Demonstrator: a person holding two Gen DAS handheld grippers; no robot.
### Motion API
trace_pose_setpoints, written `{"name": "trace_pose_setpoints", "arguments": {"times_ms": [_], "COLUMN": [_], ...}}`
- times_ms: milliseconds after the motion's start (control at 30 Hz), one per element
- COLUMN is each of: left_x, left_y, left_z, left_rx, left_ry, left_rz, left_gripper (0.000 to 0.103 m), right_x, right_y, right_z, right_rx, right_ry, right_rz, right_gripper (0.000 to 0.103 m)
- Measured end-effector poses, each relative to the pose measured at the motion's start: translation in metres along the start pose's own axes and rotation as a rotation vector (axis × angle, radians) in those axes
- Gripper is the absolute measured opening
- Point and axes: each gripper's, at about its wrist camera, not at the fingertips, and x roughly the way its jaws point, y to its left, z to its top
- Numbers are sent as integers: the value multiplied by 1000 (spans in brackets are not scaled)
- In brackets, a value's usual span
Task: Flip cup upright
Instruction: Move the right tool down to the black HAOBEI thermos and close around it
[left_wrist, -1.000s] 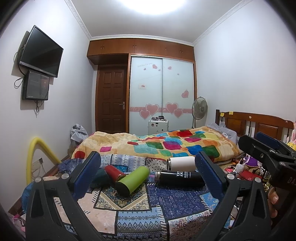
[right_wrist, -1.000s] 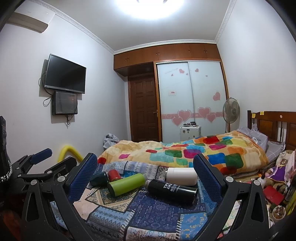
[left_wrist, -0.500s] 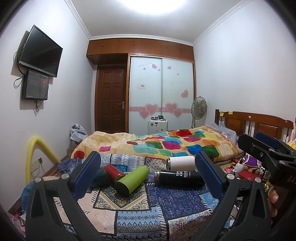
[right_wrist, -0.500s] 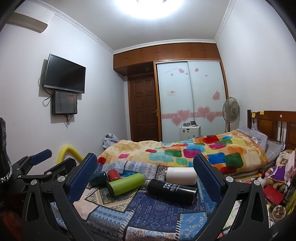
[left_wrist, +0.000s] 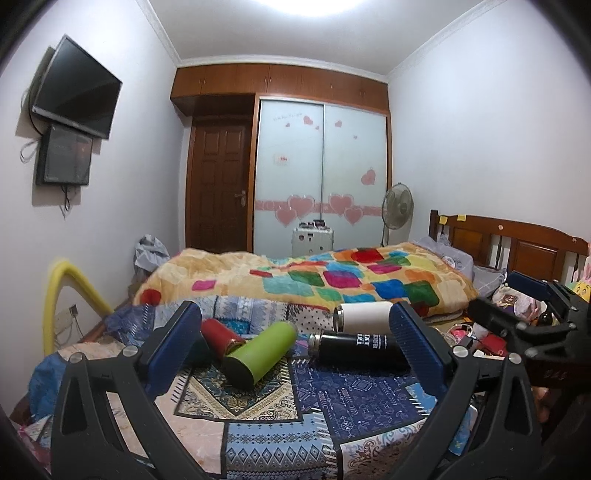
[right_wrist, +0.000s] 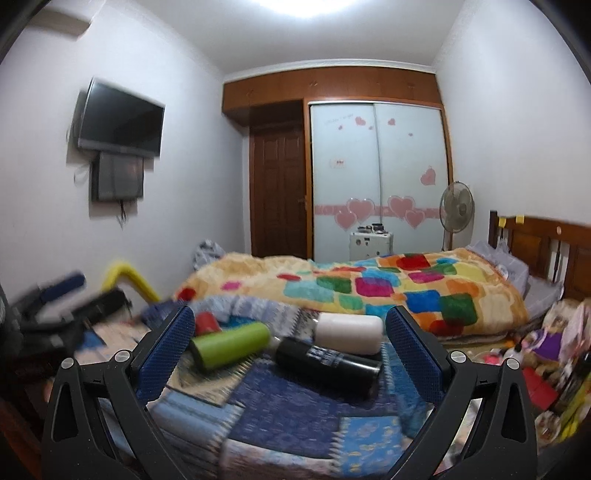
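My right tongs (right_wrist: 290, 349) have advanced since a moment ago: the black flask (right_wrist: 328, 363) and white flask (right_wrist: 349, 332) now sit larger and closer between the wide-open fingers, and the view is smeared by motion. My left tongs (left_wrist: 293, 345) are unchanged, also spread wide and gripping nothing. All cups lie on their sides on the patterned cloth (left_wrist: 351, 402): the red cup (left_wrist: 219, 334) against the green flask (left_wrist: 264, 350), the black flask touching the white one. The approach has therefore begun. The target is probably the black flask, though the blur leaves that uncertain. Nothing stands upright yet.
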Motion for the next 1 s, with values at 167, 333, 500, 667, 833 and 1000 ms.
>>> {"name": "trace_pose_setpoints", "arguments": {"times_ms": [167,333,500,667,833,1000], "left_x": [37,72,103,126,142,149], "left_y": [3,3,3,6,5,1], "left_z": [-10,-23,-40,-54,-67,-76], "left_rx": [-17,-7,-4,-7,8,33], "left_ry": [77,141,193,240,273,290], "left_rz": [-40,-47,-50,-59,-62,-56], "left_gripper": [103,103,103,103,103,103], "right_x": [35,69,115,156,196,219], "right_y": [-21,-40,-55,-64,-63,-56], "right_z": [-17,-27,-32,-38,-51,-58], "right_rx": [-114,-179,-163,-139,-146,-220], "right_ry": [76,168,295,401,538,634], "right_rz": [-19,4,95,163,254,311], "right_gripper": [103,103,103,103,100,99]}}
